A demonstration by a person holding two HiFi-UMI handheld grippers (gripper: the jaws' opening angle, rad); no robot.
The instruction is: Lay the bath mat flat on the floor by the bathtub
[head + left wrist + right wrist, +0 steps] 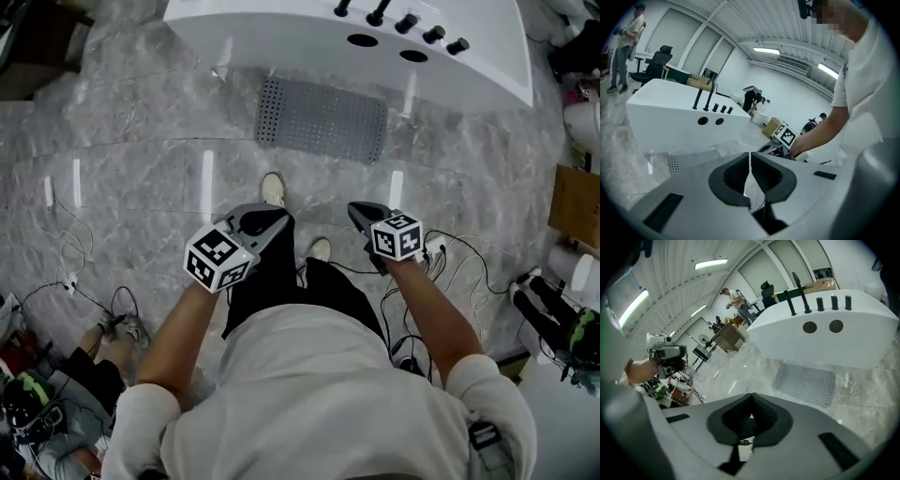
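Note:
A grey perforated bath mat [322,119] lies flat on the marble floor, right against the front of the white bathtub [281,28]. The right gripper view shows the mat [805,383] ahead of the jaws, and the left gripper view catches only its edge [674,164] at lower left. My left gripper [277,221] and right gripper [356,216] hang side by side above the floor, well back from the mat, near the person's shoes. Both have their jaws closed tip to tip with nothing between them.
Black taps [403,23] line the tub rim. Cables [459,258] trail over the floor at right and left. Cardboard [574,206] and gear stand at the right edge. People and an office chair [654,65] are beyond the tub.

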